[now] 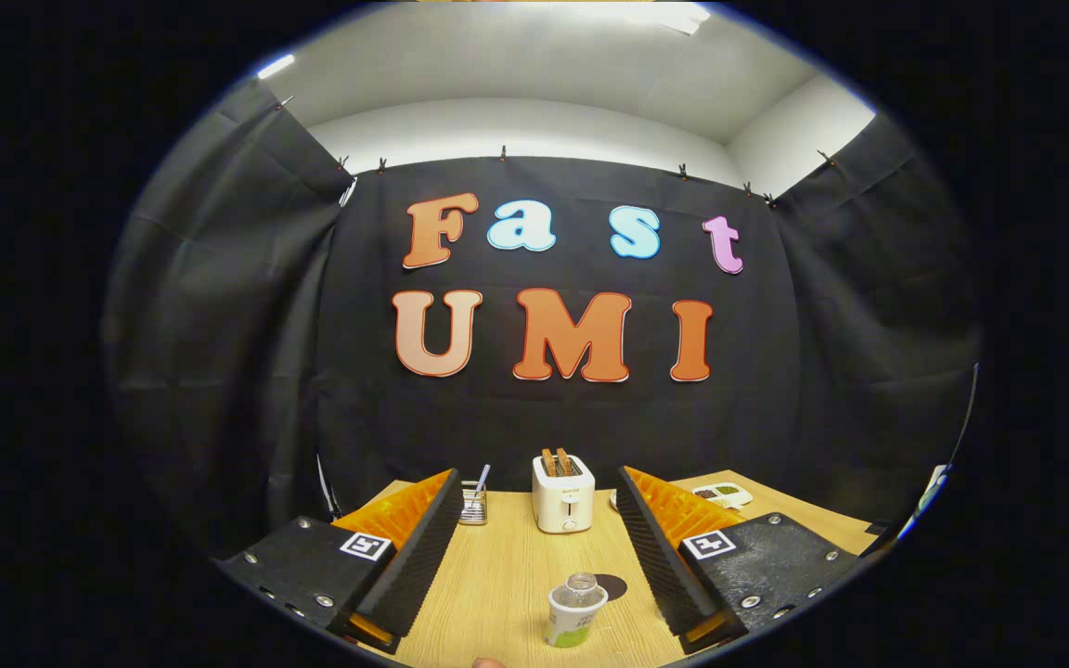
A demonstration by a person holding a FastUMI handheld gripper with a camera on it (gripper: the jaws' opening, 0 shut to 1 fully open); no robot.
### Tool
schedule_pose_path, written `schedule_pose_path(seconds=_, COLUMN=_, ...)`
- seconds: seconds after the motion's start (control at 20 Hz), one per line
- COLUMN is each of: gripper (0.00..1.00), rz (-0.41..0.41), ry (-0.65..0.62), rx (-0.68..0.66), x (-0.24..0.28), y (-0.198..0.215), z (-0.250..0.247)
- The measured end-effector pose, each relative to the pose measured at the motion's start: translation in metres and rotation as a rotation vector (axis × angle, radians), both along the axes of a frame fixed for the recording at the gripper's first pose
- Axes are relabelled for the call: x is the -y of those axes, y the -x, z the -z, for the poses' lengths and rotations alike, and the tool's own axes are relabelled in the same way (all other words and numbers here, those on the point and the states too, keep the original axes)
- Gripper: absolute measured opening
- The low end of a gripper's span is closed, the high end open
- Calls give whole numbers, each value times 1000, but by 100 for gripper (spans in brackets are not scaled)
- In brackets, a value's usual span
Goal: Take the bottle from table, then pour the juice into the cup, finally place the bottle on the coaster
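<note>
Claw (534, 547) is held wide open above the bench (507, 575), nothing gripped between its fingers. Bottle (581, 586) is seen at lower centre of the frame, between the fingers, uncapped, just behind and touching or overlapping the cup (573, 617); contact cannot be confirmed. Coaster (612, 586), dark and round, is partly hidden just right of the bottle. Toaster (562, 494) with two slices is placed at frame centre, beyond the fingers. Wire holder (473, 502) is set left of it, a small white device (722, 494) to the right.
</note>
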State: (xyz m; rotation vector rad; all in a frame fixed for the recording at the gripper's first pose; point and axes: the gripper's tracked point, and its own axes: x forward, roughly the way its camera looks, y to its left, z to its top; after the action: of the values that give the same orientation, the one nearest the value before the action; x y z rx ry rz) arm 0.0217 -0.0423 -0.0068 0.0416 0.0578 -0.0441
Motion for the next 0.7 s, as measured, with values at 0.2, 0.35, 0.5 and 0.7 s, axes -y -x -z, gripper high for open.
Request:
schedule_pose_path(seconds=0.2, gripper=98, rz=11, ry=2, rx=-31, x=8, y=-5, z=21)
schedule_pose_path(seconds=0.35, gripper=98, rz=12, ry=-6, rx=-58, x=9, y=-9, z=43)
schedule_pose_path(seconds=0.5, gripper=98, rz=39, ry=-2, rx=-95, x=19, y=-16, z=69)
schedule_pose_path(seconds=0.7, gripper=98, rz=45, ry=-27, rx=-143, x=25, y=-23, z=103)
